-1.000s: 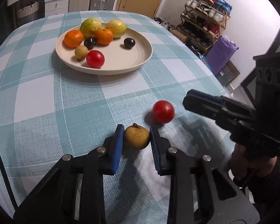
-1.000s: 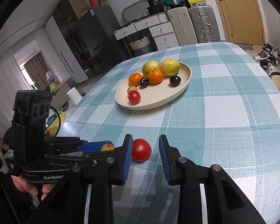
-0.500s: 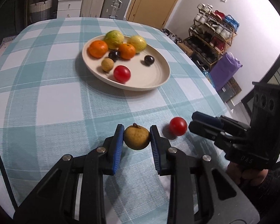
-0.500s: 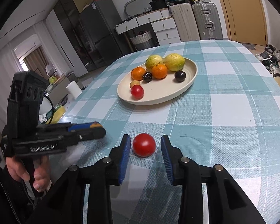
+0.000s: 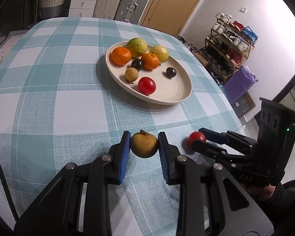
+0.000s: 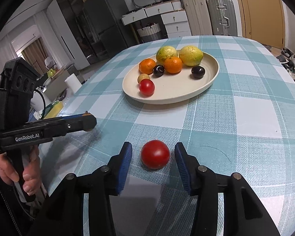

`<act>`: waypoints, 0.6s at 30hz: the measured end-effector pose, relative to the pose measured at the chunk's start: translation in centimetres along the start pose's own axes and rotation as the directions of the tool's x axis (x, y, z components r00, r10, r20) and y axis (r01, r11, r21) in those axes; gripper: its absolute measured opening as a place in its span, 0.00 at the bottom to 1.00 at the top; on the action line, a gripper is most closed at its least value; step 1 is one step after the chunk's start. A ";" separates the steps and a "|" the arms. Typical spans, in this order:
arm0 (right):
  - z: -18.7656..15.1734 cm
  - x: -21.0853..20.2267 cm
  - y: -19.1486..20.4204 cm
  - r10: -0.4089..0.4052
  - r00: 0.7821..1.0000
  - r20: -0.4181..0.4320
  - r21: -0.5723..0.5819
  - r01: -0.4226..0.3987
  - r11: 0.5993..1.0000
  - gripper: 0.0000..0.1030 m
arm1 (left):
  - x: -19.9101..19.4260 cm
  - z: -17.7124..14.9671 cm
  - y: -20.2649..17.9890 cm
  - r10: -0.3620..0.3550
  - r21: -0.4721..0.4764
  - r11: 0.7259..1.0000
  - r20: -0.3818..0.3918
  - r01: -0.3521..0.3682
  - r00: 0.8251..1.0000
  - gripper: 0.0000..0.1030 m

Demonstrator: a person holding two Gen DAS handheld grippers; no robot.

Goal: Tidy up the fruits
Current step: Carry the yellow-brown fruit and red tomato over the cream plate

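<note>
Between the blue pads of the left hand-held gripper (image 5: 144,147) sits a yellow-brown fruit (image 5: 144,146), pinched on both sides and appearing lifted off the checked cloth of the bench (image 5: 49,98). Just to the right of that hand-held gripper, the right hand-held gripper (image 6: 153,155) has its jaws spread wide on either side of a red tomato (image 6: 155,154) resting on the cloth; neither pad touches it, with a clear gap on each side. From the left wrist view the same tomato (image 5: 196,137) shows partly hidden behind the nearer finger of the right hand-held gripper (image 5: 198,139).

Well ahead of both hand-held grippers lies a cream plate (image 6: 206,82) holding the sorted fruit: two yellow-green guavas (image 6: 166,52) at the far side, two oranges (image 6: 173,64) just in front of them, two dark plums (image 6: 198,72), a small tan fruit (image 6: 143,77), and a second red tomato (image 6: 146,87) nearest the hand-held grippers. The tan fruit and this tomato sit just beside each other; one plum lies between the oranges, the other apart toward the right rim.
</note>
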State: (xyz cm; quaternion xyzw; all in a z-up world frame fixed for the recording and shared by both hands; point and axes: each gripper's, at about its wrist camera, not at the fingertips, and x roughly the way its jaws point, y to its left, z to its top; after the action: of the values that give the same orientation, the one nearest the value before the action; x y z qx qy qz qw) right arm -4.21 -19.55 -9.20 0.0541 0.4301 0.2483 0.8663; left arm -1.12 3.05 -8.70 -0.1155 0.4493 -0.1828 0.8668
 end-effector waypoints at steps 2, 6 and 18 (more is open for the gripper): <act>0.1 0.4 0.0 -0.003 1.000 -0.013 -0.003 0.003 1.000 0.45 | 0.0 0.3 0.1 -0.002 0.001 1.000 0.002 0.002 1.000 0.24; 0.4 0.9 0.0 0.011 1.000 -0.026 0.000 -0.011 1.000 0.36 | -0.5 1.0 0.3 0.002 -0.015 1.000 0.035 -0.002 0.999 0.24; 1.7 0.6 -0.5 0.049 0.999 0.013 0.011 -0.049 0.999 0.29 | 0.5 5.1 -0.1 -0.008 -0.015 1.000 0.050 0.009 0.999 0.24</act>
State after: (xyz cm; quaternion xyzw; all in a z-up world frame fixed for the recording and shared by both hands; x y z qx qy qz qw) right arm -2.39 -19.49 -8.70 0.0713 0.4244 0.2664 0.8625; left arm 3.35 2.95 -6.17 -0.1284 0.4285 -0.1801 0.8760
